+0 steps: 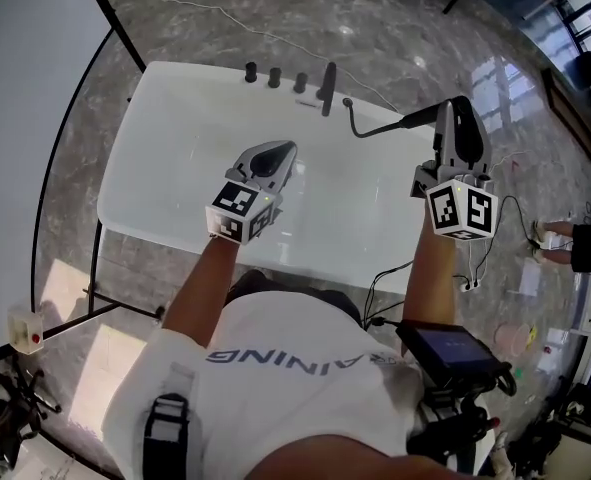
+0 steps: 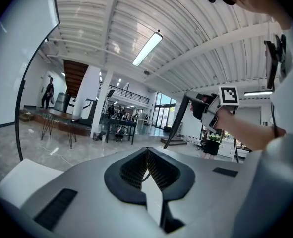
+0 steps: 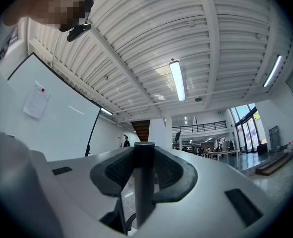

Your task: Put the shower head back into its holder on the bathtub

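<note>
The white bathtub (image 1: 135, 158) lies below me, with a row of dark knobs (image 1: 274, 76) and a taller dark fitting (image 1: 327, 88) on its far rim. My right gripper (image 1: 453, 116) is shut on the handle of the black shower head (image 1: 380, 128). The wand reaches left over the tub's far right corner, and its tip is just right of the tall fitting. In the right gripper view the handle (image 3: 144, 182) stands upright between the pads. My left gripper (image 1: 275, 154) hovers over the middle of the tub, shut with nothing in it; its fingertips (image 2: 146, 151) meet.
Polished stone floor surrounds the tub. A curved white partition (image 1: 25, 118) stands at the left. Cables (image 1: 390, 283) trail on the floor by the tub's near right corner. A person (image 1: 575, 243) stands at the far right. In the left gripper view my right gripper (image 2: 210, 108) shows with the wand.
</note>
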Demonstrator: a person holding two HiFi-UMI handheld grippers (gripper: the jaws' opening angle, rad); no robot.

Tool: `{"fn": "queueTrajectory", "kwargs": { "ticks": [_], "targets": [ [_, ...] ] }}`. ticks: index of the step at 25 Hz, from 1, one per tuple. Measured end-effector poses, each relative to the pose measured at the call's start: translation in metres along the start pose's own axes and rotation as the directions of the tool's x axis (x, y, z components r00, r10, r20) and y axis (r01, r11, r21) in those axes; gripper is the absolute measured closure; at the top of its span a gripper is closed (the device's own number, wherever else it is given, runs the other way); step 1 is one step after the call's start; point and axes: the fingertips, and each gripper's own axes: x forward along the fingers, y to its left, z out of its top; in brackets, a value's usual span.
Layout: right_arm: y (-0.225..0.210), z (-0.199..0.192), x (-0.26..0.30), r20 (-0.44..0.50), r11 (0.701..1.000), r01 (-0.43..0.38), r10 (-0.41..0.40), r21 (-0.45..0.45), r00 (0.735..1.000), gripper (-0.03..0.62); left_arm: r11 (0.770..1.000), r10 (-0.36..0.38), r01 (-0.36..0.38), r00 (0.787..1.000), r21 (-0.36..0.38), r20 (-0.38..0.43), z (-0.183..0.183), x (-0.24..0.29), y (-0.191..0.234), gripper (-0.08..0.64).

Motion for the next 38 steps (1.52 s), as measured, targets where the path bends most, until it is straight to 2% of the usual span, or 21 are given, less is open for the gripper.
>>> {"fn": "queueTrajectory", "kwargs": {
  "ticks": [10, 13, 17, 26, 32, 38],
  "targets": [
    [-0.037, -0.053, 0.027, -0.057, 0.999, -0.020, 0.021, 0.034, 0.998, 0.469, 1.000, 0.028, -0.028, 0.999, 0.007, -0.045, 0.000, 0.038, -0.002, 0.546],
    [-0.045, -0.072, 0.035, -0.083, 0.999, -0.024, 0.028, 0.046, 0.996, 0.469, 0.999, 0.033, -0.033, 0.999, -0.017, -0.023, -0.002, 0.049, 0.002, 0.546],
    [-0.055, -0.097, 0.048, -0.093, 0.998, -0.031, 0.036, 0.063, 0.995, 0.469, 0.999, 0.042, -0.043, 0.999, -0.016, -0.033, -0.005, 0.063, 0.006, 0.546],
    [-0.077, -0.162, 0.070, -0.115, 0.996, -0.036, 0.045, 0.078, 0.992, 0.469, 0.998, 0.066, -0.067, 0.997, -0.015, -0.038, -0.018, 0.103, 0.021, 0.546],
    [-0.078, -0.217, 0.086, -0.104, 0.990, -0.057, 0.071, 0.128, 0.992, 0.469, 0.996, 0.083, -0.085, 0.996, -0.029, -0.045, -0.038, 0.121, 0.039, 0.546],
    [-0.085, -0.255, 0.114, -0.130, 0.992, -0.068, 0.081, 0.104, 0.988, 0.469, 0.994, 0.101, -0.102, 0.994, -0.032, -0.044, -0.053, 0.132, 0.051, 0.546]
  ]
}}
